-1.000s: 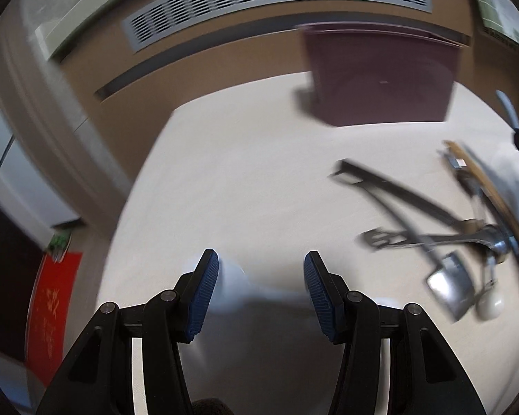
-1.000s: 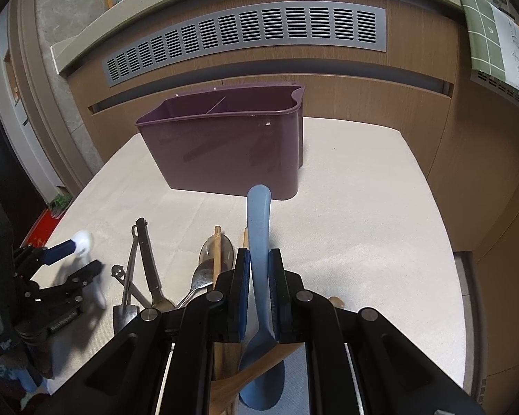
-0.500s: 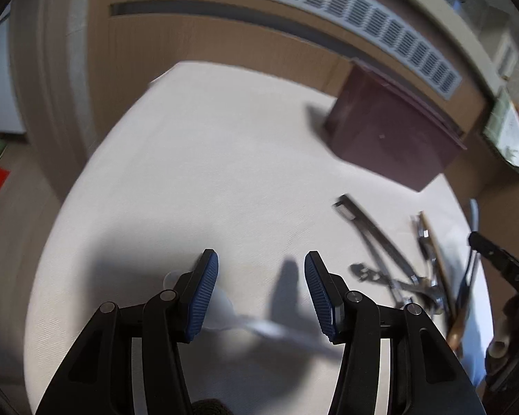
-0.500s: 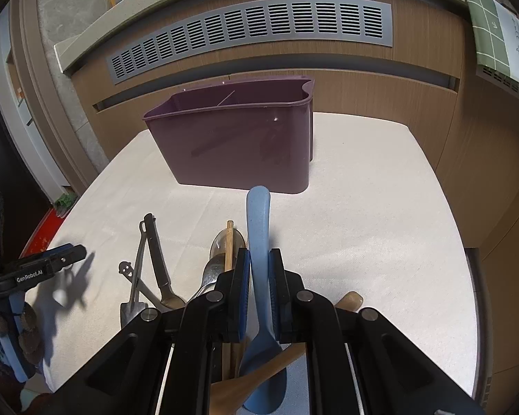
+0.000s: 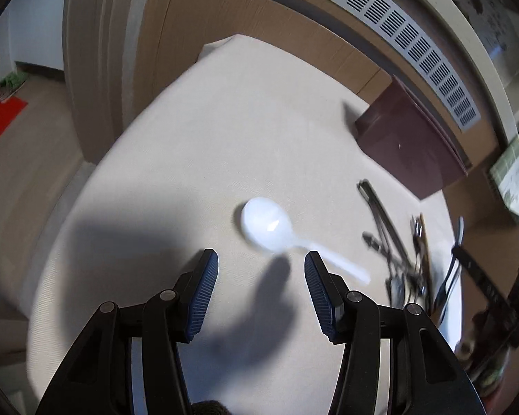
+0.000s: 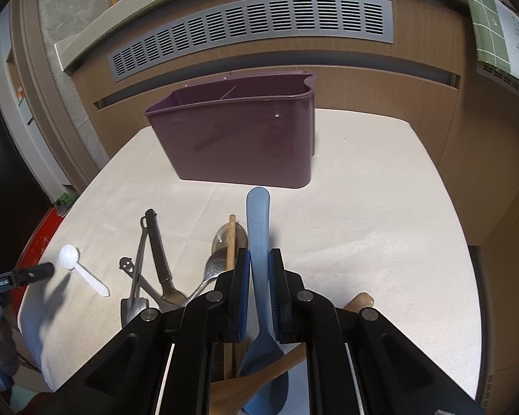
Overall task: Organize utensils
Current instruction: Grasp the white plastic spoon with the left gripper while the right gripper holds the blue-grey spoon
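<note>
Left tongs (image 6: 34,273) read "GenRobot.AI"; right tongs (image 6: 258,269) clamp blue spatula (image 6: 257,228)

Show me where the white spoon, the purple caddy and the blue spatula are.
white spoon (image 5: 264,223), left wrist view, on its bowl.
purple caddy (image 6: 238,141), right wrist view, on its front wall.
blue spatula (image 6: 257,221), right wrist view, on its handle ahead of the fingers.

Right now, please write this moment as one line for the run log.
left tool: open, above white spoon | right tool: shut on blue spoon | purple bin: upright

1 white spoon (image 6: 69,253), 1 purple caddy (image 6: 238,138), 2 grippers (image 6: 258,269)
</note>
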Demonstrator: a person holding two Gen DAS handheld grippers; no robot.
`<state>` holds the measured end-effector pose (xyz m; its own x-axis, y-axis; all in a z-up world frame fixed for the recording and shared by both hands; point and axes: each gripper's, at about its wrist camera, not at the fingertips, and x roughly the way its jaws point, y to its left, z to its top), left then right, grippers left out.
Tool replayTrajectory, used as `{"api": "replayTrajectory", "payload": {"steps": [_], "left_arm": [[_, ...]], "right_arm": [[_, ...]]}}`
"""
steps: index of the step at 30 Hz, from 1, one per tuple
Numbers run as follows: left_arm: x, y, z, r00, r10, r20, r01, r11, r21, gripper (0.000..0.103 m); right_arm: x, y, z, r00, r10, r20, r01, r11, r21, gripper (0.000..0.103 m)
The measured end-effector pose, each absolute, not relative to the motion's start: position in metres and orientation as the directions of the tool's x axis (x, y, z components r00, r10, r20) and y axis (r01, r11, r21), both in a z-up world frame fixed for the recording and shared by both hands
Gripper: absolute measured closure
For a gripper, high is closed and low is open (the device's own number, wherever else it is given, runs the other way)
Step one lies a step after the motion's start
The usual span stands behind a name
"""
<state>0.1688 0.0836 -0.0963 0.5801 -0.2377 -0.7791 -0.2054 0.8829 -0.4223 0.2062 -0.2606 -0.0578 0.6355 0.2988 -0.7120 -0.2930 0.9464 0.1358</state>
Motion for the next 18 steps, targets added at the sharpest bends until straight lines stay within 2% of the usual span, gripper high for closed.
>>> {"api": "replayTrajectory", "payload": {"steps": [5,9,12,18], "left_arm": [[0.214,0.055,-0.105,0.585,-0.271,-0.765,-0.098,0.912,-0.398,0.050],[0.233,0.035,-0.107,0.600,-0.219,-0.769,-0.045,0.951,-0.306,0.050],[0.233,0.032,-0.108,0.605,-0.190,-0.773,-0.057,0.958,-0.281,0.050],[0.233,0.036,-0.108,0.604,-0.173,-0.778,-0.140,0.938,-0.318,0.050]], "right_arm": [[0.198,-0.257,-0.056,0.656,0.275,-0.703,-0.297,0.950,0.095,0.093],[0.196,-0.262,-0.057,0.661,0.254,-0.706,-0.278,0.957,0.084,0.093],[0.196,-0.265,-0.059,0.667,0.242,-0.704,-0.271,0.960,0.073,0.093],[0.196,-0.262,-0.059,0.665,0.273,-0.695,-0.290,0.952,0.096,0.093]]}}
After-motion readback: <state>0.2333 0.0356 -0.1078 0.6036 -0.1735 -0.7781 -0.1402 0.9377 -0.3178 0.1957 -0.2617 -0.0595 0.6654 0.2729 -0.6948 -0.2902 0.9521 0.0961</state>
